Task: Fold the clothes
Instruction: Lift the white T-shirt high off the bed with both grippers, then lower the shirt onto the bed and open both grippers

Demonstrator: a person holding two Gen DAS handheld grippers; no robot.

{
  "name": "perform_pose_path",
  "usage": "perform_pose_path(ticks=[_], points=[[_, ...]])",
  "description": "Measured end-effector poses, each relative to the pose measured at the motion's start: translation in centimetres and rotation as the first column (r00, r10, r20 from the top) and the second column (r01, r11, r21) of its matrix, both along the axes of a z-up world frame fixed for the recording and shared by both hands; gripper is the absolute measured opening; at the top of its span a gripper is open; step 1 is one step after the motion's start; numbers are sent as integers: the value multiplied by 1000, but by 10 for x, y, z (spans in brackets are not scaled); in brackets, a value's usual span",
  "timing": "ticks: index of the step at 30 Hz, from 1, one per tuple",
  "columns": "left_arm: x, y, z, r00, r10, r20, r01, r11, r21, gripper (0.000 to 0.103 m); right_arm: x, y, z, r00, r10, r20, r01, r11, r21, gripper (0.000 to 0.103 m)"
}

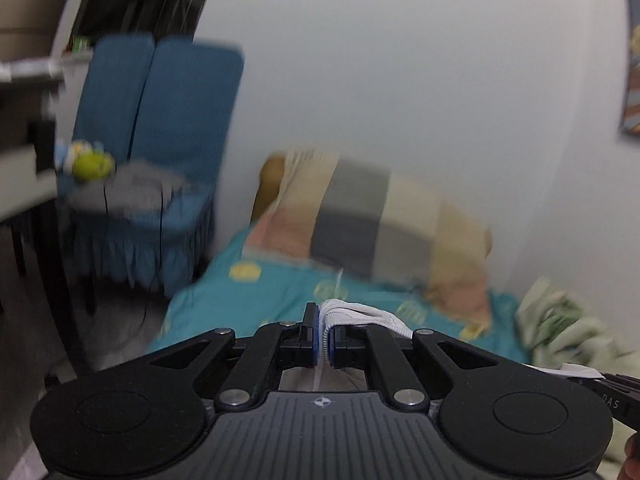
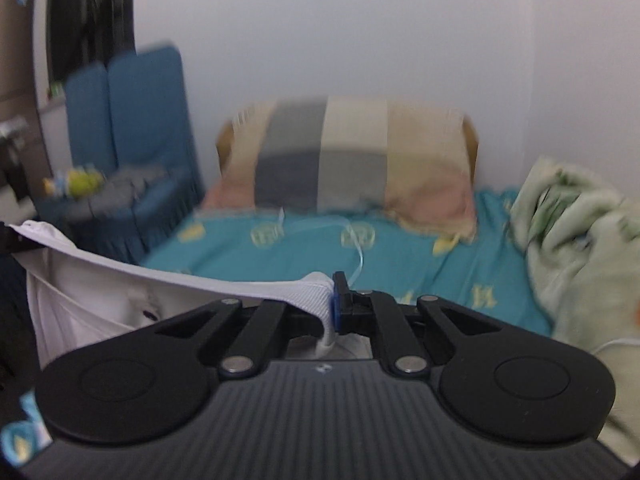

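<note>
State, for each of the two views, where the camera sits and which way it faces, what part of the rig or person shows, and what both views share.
Left wrist: sits behind the left gripper, facing the bed and blue chair; its fingers pinch the white garment.
Right wrist: sits behind the right gripper, facing the striped pillow head-on; it pinches the same garment.
Shared: bed, pillow, chair, green blanket, garment.

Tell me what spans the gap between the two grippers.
The white garment, held taut from the right gripper leftward toward the left gripper; the right wrist view shows it.
</note>
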State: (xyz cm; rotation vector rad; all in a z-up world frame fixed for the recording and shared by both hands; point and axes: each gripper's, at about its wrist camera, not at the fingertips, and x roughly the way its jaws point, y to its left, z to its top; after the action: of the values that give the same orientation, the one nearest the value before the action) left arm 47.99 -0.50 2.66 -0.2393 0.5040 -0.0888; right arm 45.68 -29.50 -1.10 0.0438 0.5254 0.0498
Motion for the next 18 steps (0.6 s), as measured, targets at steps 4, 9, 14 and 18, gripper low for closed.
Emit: perform_pose_path(ticks=[4,9,14,18], points=[[58,1,-88,995,-18,-95,20,1000,18,6,51,1,-88,993,3,-115,0,1000,27,7],[109,-2,-160,982,-43,-184,53,997,50,11,76,-17,-144,979,-11,-205,49,982,181,9],[120,-15,-182,968,-78,-240,92,995,50,32,80,-26,-158,975,-9,-220,78,949,306,22],[110,-15,-164,953,-125,-277,136,990,23,78,79,-25,-146,971,25,-237,51,949,310,70]])
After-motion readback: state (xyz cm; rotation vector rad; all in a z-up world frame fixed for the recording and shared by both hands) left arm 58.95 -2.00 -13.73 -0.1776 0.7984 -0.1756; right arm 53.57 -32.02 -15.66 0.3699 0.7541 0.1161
